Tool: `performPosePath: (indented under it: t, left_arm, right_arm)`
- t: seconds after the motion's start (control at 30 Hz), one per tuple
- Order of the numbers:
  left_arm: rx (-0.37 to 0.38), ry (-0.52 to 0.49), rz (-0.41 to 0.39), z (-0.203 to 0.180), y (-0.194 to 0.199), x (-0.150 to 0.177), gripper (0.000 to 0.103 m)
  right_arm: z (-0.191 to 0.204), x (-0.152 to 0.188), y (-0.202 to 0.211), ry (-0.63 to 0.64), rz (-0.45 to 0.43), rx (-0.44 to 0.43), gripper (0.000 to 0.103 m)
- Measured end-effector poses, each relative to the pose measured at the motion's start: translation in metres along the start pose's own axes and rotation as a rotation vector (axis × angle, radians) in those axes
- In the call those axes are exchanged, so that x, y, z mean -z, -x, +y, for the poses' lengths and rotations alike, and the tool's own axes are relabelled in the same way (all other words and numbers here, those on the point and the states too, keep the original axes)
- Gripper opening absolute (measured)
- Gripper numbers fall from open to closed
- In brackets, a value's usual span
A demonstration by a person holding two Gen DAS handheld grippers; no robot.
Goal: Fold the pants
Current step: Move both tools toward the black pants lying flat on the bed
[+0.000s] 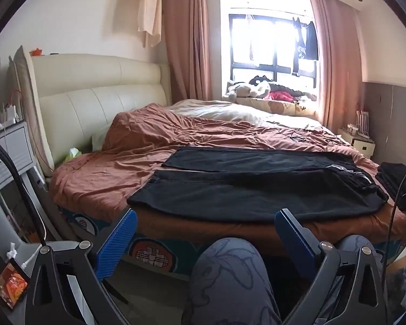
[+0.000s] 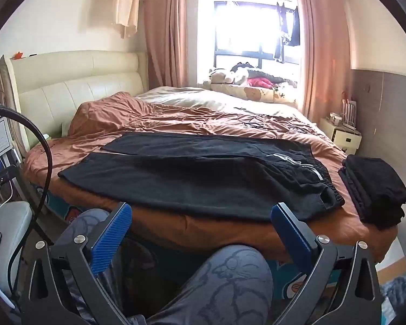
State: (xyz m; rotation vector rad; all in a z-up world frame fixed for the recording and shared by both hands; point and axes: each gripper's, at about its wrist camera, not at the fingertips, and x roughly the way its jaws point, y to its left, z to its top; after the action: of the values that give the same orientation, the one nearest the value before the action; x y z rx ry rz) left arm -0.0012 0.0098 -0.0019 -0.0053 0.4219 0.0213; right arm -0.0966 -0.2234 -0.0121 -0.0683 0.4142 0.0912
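Pants (image 2: 203, 178), black, spread flat and unfolded along near edge of bed (image 2: 108, 135), folded dark stack (image 2: 376, 189) at right; left hand-held gripper (image 1: 205, 230) and right hand-held gripper (image 2: 201, 222) both wide apart, empty, short of cloth; folding not begun.

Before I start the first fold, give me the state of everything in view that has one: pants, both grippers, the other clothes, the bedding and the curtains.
Black pants: unfolded, spread flat across the near edge of the bed, legs side by side.
Left gripper: open, holding nothing, short of the bed.
Right gripper: open, holding nothing, short of the bed.
Dark stack: folded, on the bed's right corner.
Rust duvet: rumpled.
Curtains: drawn open.
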Motion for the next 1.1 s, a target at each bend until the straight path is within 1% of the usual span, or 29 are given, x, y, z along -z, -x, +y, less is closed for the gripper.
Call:
performPosePath:
  t: [1.1]
  left_arm:
    - [-0.003, 0.032, -0.006, 0.0053, 0.0017, 0.0001, 0.103]
  right_arm:
    - [-0.0016, -0.0025, 0.0015, -0.022, 0.010, 0.002, 0.103]
